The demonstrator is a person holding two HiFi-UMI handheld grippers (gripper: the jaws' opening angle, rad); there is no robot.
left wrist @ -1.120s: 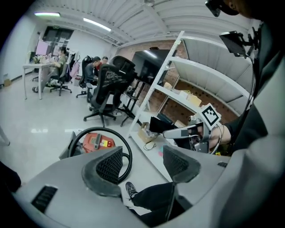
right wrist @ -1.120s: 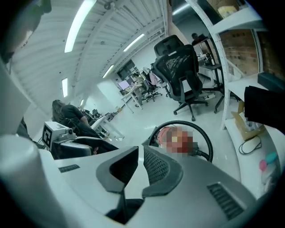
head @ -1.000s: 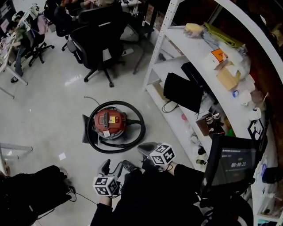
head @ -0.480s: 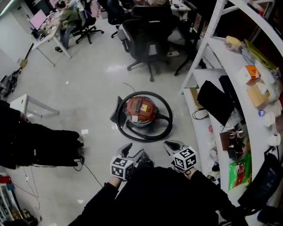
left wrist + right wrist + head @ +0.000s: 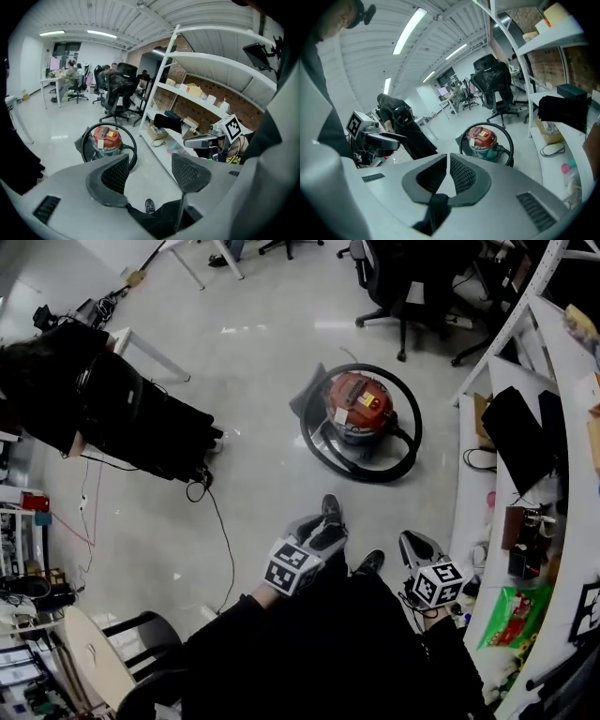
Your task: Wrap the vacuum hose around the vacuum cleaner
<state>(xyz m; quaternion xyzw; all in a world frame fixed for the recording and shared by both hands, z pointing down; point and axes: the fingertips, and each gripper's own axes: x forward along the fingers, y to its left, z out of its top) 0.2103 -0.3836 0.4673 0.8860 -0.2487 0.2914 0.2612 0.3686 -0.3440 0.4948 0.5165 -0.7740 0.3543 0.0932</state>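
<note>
My left gripper (image 5: 317, 529) has its jaws apart and empty and my right gripper (image 5: 413, 546) has them closed on nothing, both held near my body, I think because the hose (image 5: 356, 476) already lies in a ring around the vacuum cleaner (image 5: 359, 406), well apart on the floor (image 5: 253, 381).

Both grippers, the left gripper (image 5: 314, 531) and the right gripper (image 5: 414, 545), now lie farther from the vacuum cleaner (image 5: 360, 407), which appears higher and further right in the head view; the shelving (image 5: 574, 484) shifts to the right edge.
</note>
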